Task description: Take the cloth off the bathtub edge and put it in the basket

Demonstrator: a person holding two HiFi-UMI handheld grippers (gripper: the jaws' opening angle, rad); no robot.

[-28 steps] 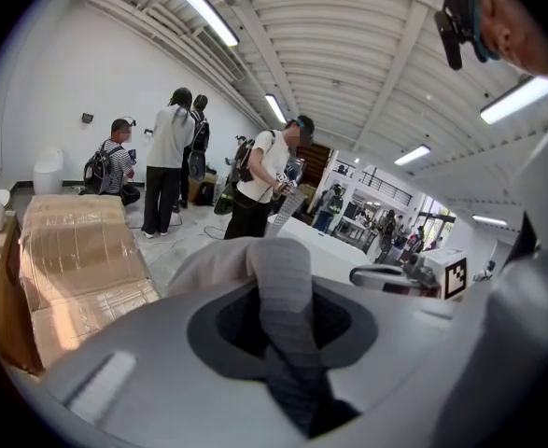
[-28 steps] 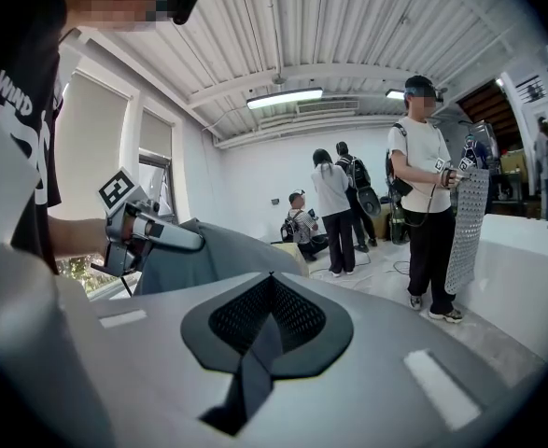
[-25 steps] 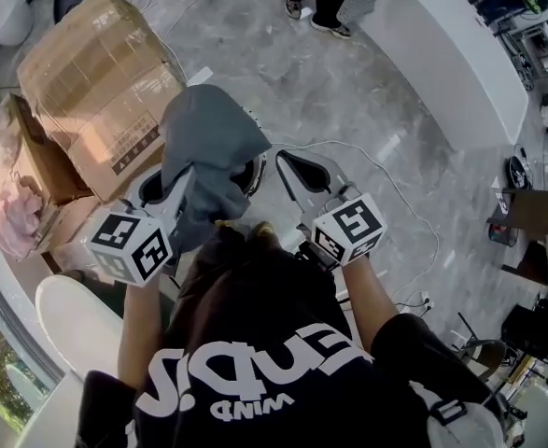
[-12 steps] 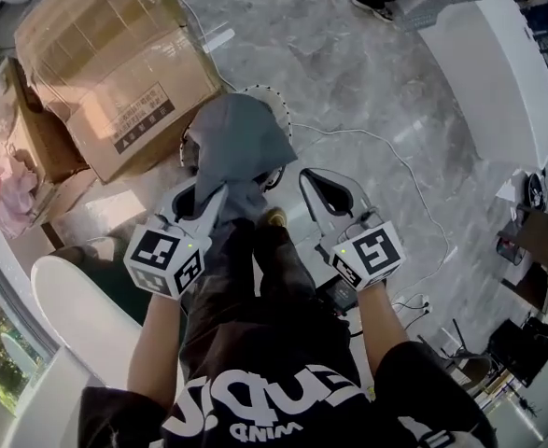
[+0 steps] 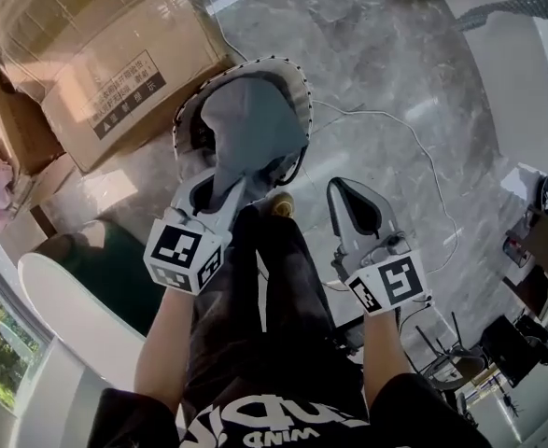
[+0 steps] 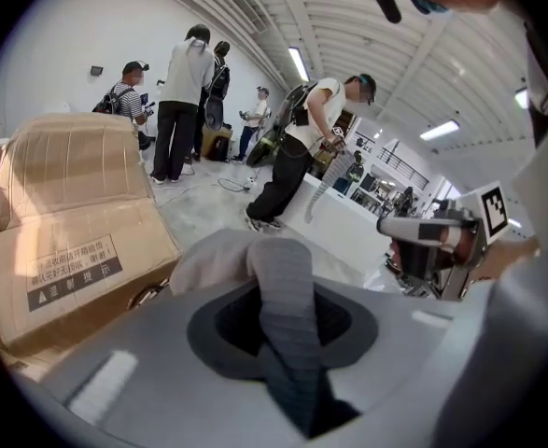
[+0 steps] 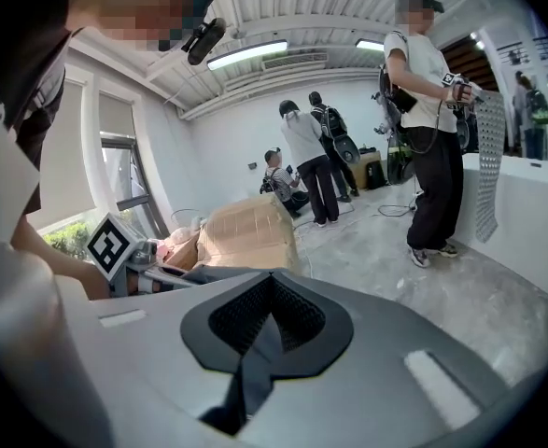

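Our left gripper [image 5: 219, 192] has its jaws pinching the narrow end of the grey cloth [image 5: 252, 119]. The cloth runs as a long strip pointing away from us. Its far, wider end spreads over the opening of the round basket [image 5: 294, 75] on the floor [image 5: 395, 82]. Our right gripper [image 5: 350, 194] is to the right, apart from the cloth, with its jaws pressed together on nothing. A cardboard box [image 5: 96, 54] stands just beside the basket.
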